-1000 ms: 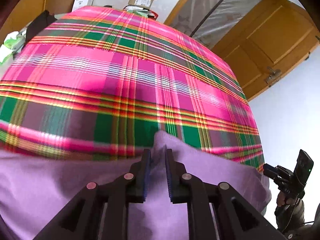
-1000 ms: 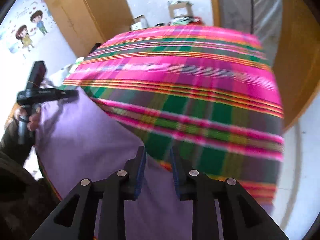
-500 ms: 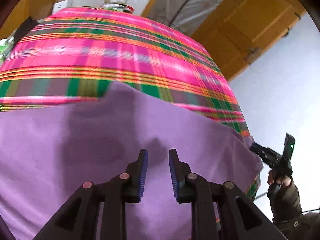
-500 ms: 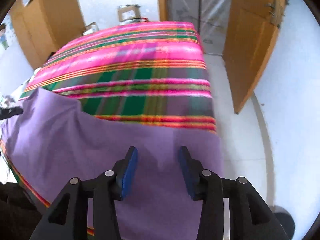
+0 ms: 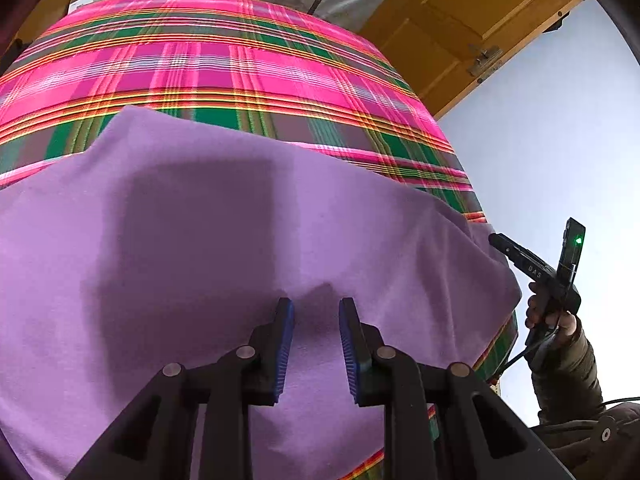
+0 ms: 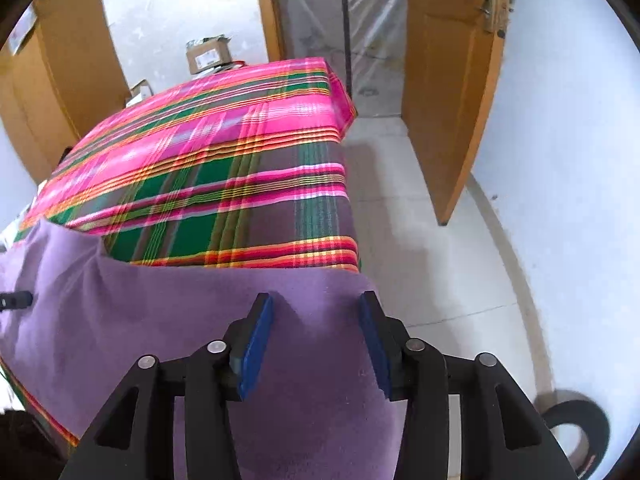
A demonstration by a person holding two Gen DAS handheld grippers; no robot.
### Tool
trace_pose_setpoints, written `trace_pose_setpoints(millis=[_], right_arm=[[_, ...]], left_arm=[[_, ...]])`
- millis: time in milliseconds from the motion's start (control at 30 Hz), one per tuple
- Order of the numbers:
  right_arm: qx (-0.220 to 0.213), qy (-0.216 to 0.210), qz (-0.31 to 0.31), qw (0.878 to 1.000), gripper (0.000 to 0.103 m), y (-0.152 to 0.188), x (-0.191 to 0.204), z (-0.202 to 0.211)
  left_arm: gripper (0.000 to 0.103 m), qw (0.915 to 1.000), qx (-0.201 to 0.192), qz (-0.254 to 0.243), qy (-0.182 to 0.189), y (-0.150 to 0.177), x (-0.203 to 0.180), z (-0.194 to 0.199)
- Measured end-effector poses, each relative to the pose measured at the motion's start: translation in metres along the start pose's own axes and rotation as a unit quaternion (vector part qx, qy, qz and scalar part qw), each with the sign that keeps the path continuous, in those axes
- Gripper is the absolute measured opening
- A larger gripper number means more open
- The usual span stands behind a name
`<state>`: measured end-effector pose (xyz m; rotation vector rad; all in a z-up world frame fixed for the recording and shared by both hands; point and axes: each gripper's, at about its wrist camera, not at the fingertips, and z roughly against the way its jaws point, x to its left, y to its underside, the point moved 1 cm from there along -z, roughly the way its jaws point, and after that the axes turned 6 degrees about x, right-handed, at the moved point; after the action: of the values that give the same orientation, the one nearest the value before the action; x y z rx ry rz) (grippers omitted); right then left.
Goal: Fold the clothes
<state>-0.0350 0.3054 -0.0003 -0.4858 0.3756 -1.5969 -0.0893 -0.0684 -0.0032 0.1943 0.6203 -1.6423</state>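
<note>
A purple garment (image 5: 200, 220) lies spread over the near end of a bed under a pink and green plaid cover (image 5: 200, 68). My left gripper (image 5: 316, 308) hovers just above the garment, slightly open, with a small pucker of cloth ahead of its blue pads and nothing pinched. My right gripper (image 6: 316, 300) is over the garment's right corner (image 6: 344, 280); its jaws are opening wide and its pads are off the cloth. The right gripper's tip (image 5: 500, 242) shows at the garment's right edge, the left one's tip (image 6: 16, 300) at its left edge.
An open wooden door (image 6: 448, 80) and pale floor (image 6: 440, 260) lie right of the bed. Cardboard boxes (image 6: 208, 54) stand past its far end and a wooden wardrobe (image 6: 52, 80) at the left. A dark round object (image 6: 576, 420) sits on the floor near right.
Both grippers were shut on folds of the purple garment; both have opened and let it go. The garment now covers more of the plaid cover's near end.
</note>
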Motion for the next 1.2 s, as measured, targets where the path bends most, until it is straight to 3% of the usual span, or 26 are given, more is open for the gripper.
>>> trace_pose_setpoints(millis=[267,300,400,700,1000,1100,1133,1200], right_arm=[[-0.008,-0.002,-0.008,1.000,0.043,0.001,-0.004,0.000],[-0.012,0.003,-0.008,1.000,0.038,0.002,-0.004,0.002],[-0.019,0.011,-0.004,1.000,0.008,0.004,-0.007,0.004],[-0.039,0.040,-0.016,0.998,0.002,0.005,-0.012,0.009],[-0.035,0.047,-0.026,0.998,0.002,0.010,-0.016,0.009],[-0.040,0.045,-0.043,0.997,0.009,0.011,-0.018,0.014],[-0.042,0.043,-0.048,0.997,0.019,0.012,-0.019,0.016],[-0.051,0.037,-0.054,0.997,0.026,0.016,-0.017,0.023]], left_arm=[[0.025,1.0000,-0.002,0.001,0.001,0.005,0.000,0.001],[0.026,1.0000,-0.003,0.002,0.003,0.006,0.000,0.001],[0.026,0.9999,-0.005,0.006,0.007,0.009,0.001,0.002],[0.026,0.9999,-0.005,0.007,0.006,0.016,-0.001,0.002],[0.026,0.9999,-0.008,0.008,0.009,0.025,0.001,0.006],[0.026,0.9998,-0.008,0.010,0.014,0.030,0.004,0.009],[0.026,0.9997,-0.009,0.012,0.016,0.031,0.005,0.009],[0.026,0.9996,-0.012,0.015,0.020,0.036,0.007,0.011]])
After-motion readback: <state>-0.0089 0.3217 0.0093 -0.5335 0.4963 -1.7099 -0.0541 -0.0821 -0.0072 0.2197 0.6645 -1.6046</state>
